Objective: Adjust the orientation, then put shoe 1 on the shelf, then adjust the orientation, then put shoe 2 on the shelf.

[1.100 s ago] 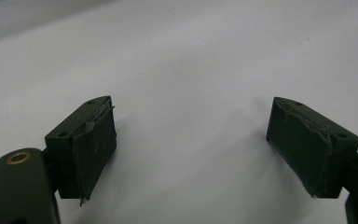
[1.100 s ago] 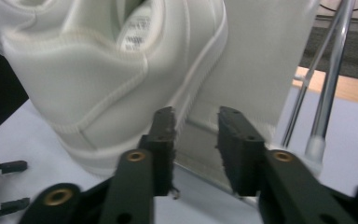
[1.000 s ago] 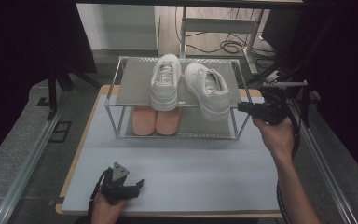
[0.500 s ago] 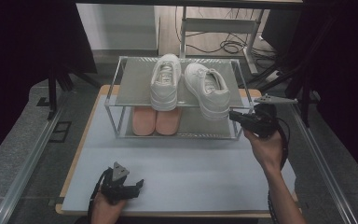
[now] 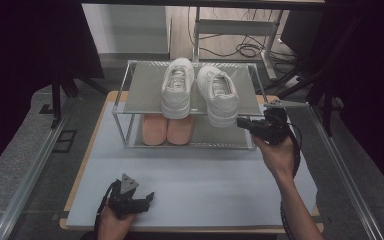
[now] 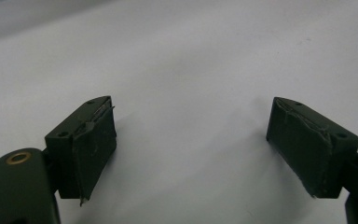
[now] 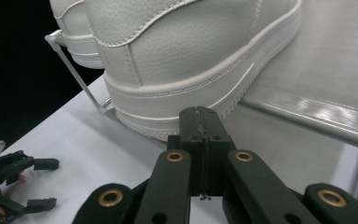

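Facing: right tongs (image 7: 200,112) pressed shut, empty, at right shoe's (image 5: 219,95) heel; shoe runs away along shelf (image 5: 145,85).
Left tongs (image 6: 191,140): wide apart, empty, far.

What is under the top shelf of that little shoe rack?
A pink pair of shoes sits under the top shelf, heels facing the person. Their front parts are covered by the shelf and white sneakers.

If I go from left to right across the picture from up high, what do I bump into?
Left gripper → pink shoes on the lower shelf → left white sneaker → right white sneaker → right gripper, jaws shut, at that sneaker's heel.
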Available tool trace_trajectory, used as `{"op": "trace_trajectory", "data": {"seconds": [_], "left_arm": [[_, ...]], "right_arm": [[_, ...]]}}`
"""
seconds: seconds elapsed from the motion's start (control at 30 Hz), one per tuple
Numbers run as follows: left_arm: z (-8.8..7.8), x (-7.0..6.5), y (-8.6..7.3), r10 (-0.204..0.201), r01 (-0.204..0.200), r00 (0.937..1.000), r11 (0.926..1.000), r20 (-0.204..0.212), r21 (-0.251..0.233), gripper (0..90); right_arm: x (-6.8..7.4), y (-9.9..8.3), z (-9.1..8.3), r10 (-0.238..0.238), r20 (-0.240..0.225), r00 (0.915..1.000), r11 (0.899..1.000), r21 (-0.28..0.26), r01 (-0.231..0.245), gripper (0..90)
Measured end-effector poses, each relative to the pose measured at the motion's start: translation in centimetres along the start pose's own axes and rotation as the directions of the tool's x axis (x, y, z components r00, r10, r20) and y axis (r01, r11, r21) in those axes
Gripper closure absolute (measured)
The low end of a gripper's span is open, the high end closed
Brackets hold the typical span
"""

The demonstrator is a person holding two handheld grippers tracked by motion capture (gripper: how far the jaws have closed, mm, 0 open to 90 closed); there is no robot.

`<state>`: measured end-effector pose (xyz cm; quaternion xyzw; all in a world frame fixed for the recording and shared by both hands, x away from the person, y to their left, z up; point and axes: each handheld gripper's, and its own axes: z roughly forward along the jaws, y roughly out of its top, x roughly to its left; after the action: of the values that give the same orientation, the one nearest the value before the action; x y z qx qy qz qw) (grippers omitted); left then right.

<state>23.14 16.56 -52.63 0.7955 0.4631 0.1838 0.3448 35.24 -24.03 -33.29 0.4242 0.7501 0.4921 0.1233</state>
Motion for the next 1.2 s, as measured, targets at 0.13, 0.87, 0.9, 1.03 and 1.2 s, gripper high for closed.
{"op": "trace_trajectory", "data": {"seconds": [0.13,0.87,0.9,1.03,1.2], "left_arm": [[0.0,0.0,0.0,0.000,0.000,1.0000,1.0000,0.000,-0.001,15.6],[0.0,0.0,0.0,0.000,0.000,1.0000,1.0000,0.000,0.001,15.6],[0.0,0.0,0.0,0.000,0.000,1.0000,1.0000,0.000,0.001,15.6],[0.0,0.0,0.0,-0.002,0.002,1.0000,1.0000,0.001,-0.001,15.7],[0.0,0.0,0.0,-0.002,0.002,1.0000,1.0000,0.001,-0.001,15.6]], "right_arm": [[0.6,0.3,1.0,-0.003,-0.021,0.9998,1.000,0.001,0.003,90.0],[1.6,1.5,4.8,0.013,-0.053,0.9985,1.000,0.019,-0.012,90.0],[1.6,1.6,4.9,0.016,-0.054,0.9984,1.000,0.021,-0.015,90.0],[1.6,1.7,5.1,0.015,-0.056,0.9983,1.000,0.023,-0.014,90.0],[1.5,1.7,5.1,0.013,-0.060,0.9981,1.000,0.023,-0.012,90.0]]}}
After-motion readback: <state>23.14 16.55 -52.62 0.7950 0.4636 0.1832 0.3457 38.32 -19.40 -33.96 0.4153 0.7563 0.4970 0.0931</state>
